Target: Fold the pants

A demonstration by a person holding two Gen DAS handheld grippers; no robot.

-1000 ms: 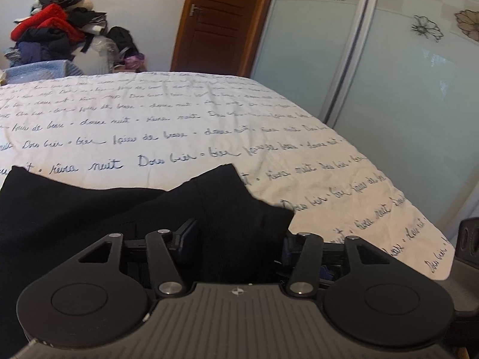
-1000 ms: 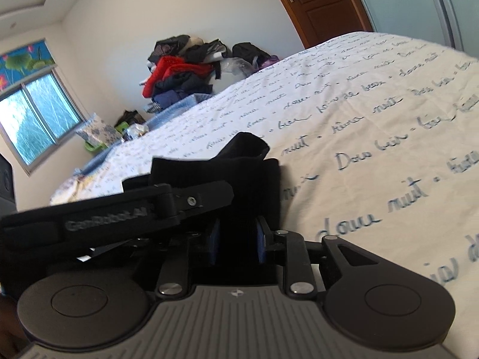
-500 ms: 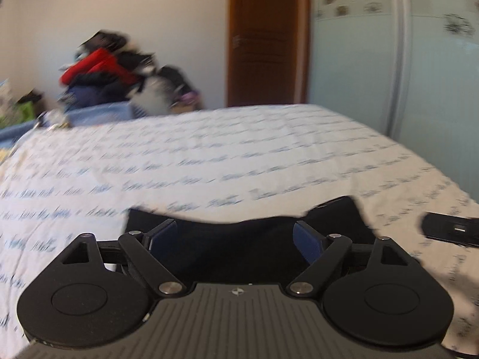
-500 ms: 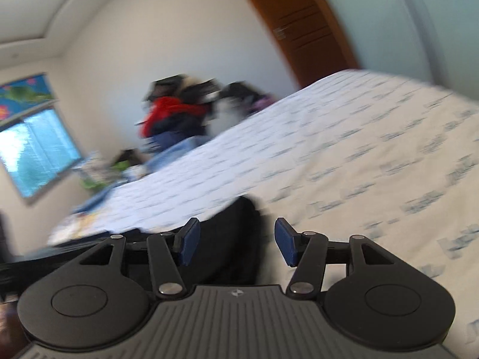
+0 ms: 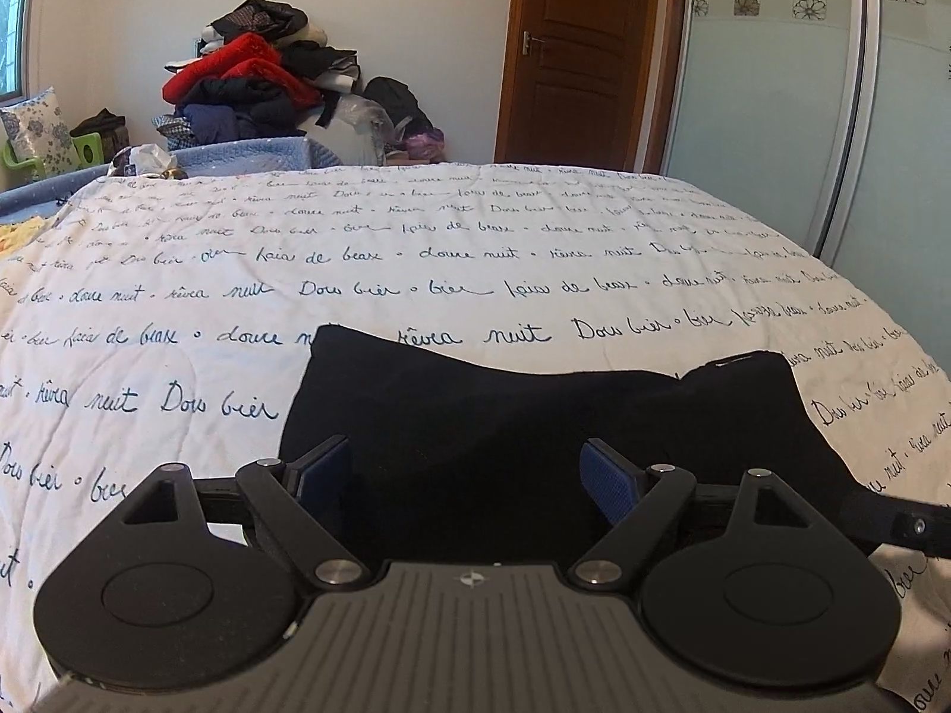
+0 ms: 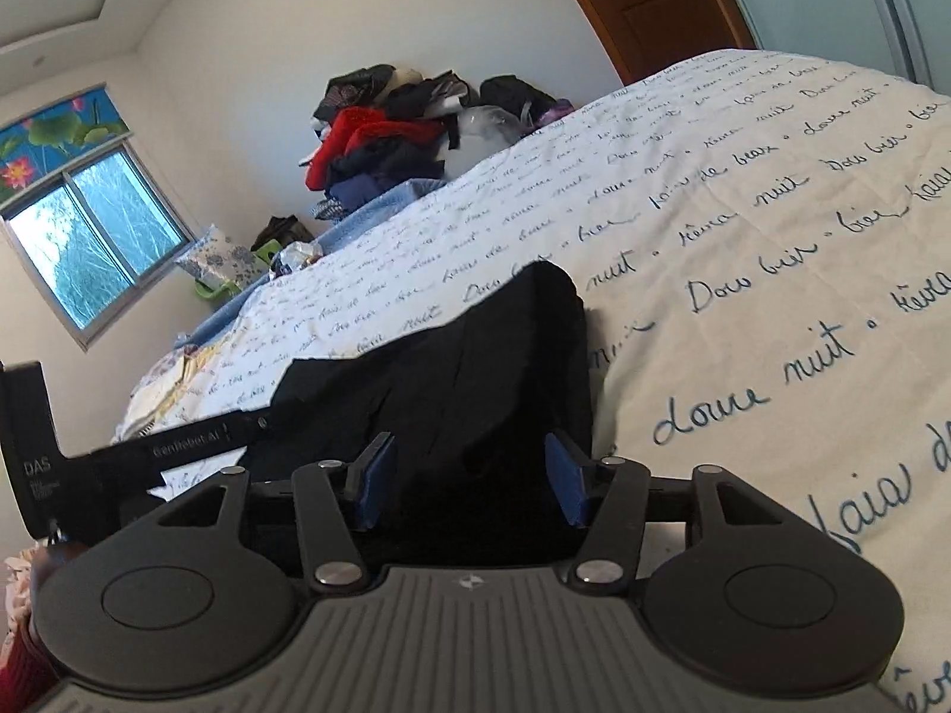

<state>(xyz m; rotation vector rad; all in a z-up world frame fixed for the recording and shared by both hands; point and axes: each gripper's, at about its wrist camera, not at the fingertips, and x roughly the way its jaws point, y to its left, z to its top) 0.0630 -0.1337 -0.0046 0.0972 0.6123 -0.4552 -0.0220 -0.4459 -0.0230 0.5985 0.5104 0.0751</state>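
— Pants, black, lie folded into a compact block on the bedspread, near the edge closest to us. Do we agree on that?

— We do. From the left wrist view we see the far edge sagging in the middle, with a raised corner at each end. The bedspread under them is white with dark handwritten script.

— And our left gripper?

— We have it spread wide. Its blue pads stand well apart, over the near part of the black cloth, pinching nothing.

— We cannot tell whether the pads touch the fabric below them.

— Agreed. In the right wrist view, the right gripper is likewise spread, blue pads apart, with the pants showing between them. It grips nothing either.

— We see the left tool's black body reaching in from the left side of that view, beside the pants.

— And in the left wrist view a black bar of the other tool crosses the lower right, by the pants' right end.

— Behind the bed, we see a pile of clothes, red and dark, against the wall.

— Beside it a brown wooden door, and to the right a frosted sliding panel with flower motifs. We also see a window at the left in the right wrist view.
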